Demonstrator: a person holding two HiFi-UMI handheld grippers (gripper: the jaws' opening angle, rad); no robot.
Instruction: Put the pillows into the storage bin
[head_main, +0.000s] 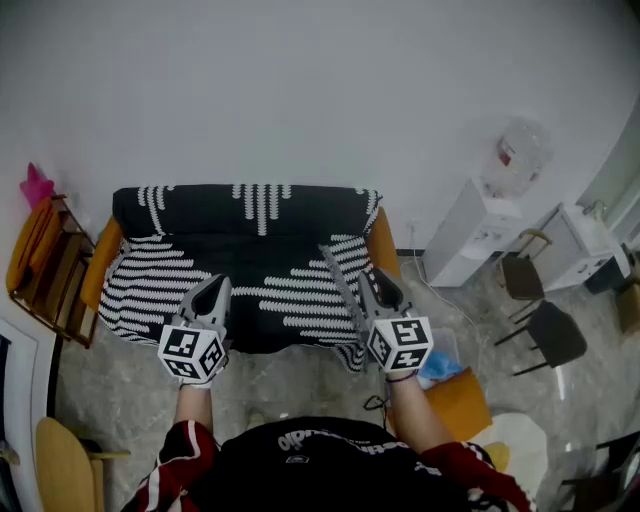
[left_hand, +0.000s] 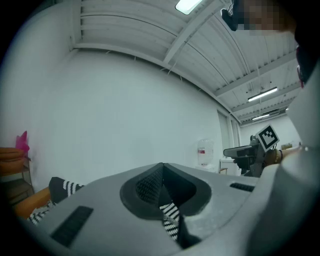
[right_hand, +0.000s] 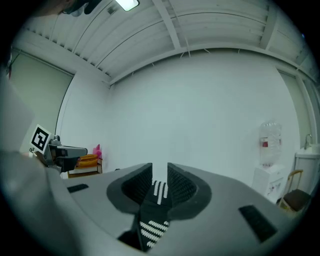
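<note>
Head view shows the left claw (head_main: 212, 292) and the right claw (head_main: 386, 290) held level in front of an orange sofa (head_main: 100, 262), which stands against a white wall. A striped pillow (head_main: 290, 295), black and white, lies across the sofa's seat. Left gripper view has the left claw (left_hand: 161, 171) closed tight on a fold of the pillow's striped cloth (left_hand: 171, 216). Right gripper view has the right claw (right_hand: 160, 172) narrow, its pads pinching the same striped cloth (right_hand: 159, 192). A water dispenser (head_main: 470, 232) stands to the right of the sofa.
</note>
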